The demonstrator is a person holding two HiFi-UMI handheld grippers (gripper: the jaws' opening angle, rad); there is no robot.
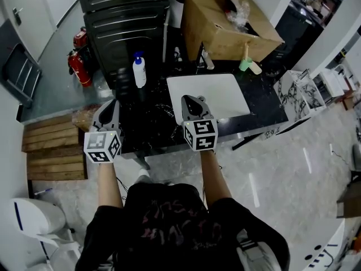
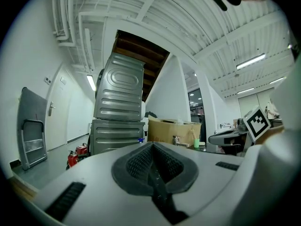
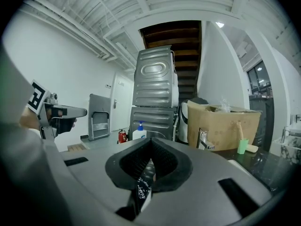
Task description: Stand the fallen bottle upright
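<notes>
A white bottle (image 1: 139, 71) with a blue pump top stands upright at the far left of the dark table (image 1: 152, 123). In the right gripper view the bottle (image 3: 139, 132) shows just past the jaws, and in the left gripper view only its blue top (image 2: 140, 140) peeks over them. My left gripper (image 1: 114, 103) hovers at the table's near left edge, short of the bottle, jaws together and empty. My right gripper (image 1: 194, 99) is over the near edge of a white board (image 1: 217, 92), its jaw tips meeting with nothing held. Both grippers (image 2: 153, 145) (image 3: 151, 142) point roughly level toward the back.
A cardboard box (image 1: 225, 21) sits at the table's far side, with a green cup (image 1: 245, 64) beside it. Stacked grey machines (image 1: 124, 16) rise behind the bottle. Red fire extinguishers (image 1: 79, 61) and a wooden pallet (image 1: 53, 151) are on the floor to the left.
</notes>
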